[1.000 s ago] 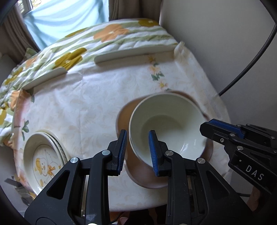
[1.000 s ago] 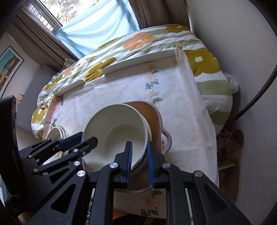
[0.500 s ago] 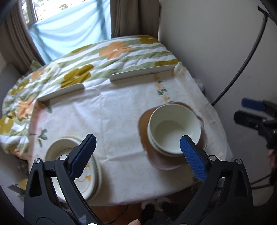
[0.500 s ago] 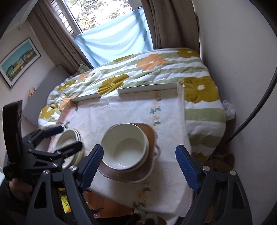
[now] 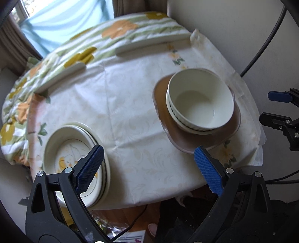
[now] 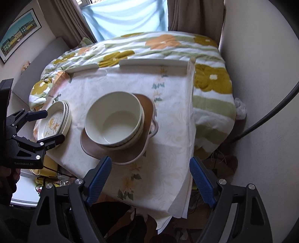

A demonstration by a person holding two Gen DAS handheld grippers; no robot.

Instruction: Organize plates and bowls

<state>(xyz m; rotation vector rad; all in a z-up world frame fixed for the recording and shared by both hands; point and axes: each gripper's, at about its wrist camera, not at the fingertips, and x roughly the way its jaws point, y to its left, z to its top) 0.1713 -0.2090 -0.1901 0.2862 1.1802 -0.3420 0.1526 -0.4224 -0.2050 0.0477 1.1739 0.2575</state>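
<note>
A small table draped in a pale floral cloth (image 6: 168,130) stands against a plain white wall (image 6: 261,74), its far side covered by a quilted blanket (image 6: 160,44) of orange and mustard flowers with green stripes. Beyond it hang brown curtains (image 6: 183,15) around a window veiled in light blue fabric (image 6: 125,16); a framed townscape print (image 6: 18,31) hangs on the wall to the left.

Both claws hover over the near table edge, holding nothing. The left gripper (image 5: 147,166) is spread wide, its blue cross-hatched pads (image 5: 207,168) matte against glossy black arms. Ahead of it and to the right, stacked cream bowls (image 5: 200,104), smooth and round, the lower one with a dark ribbed band, sit on a brown rounded-square plate (image 5: 188,140). Under its left finger lies a stack of cream plates (image 5: 61,142), the top one printed with a yellow duck.

The right gripper (image 6: 149,173) is likewise wide apart. The bowls (image 6: 114,121) sit just ahead between its fingers, slightly left, on the brown dish, whose small handle (image 6: 155,129) juts right. The duck plates (image 6: 56,119) lie farther left.
</note>
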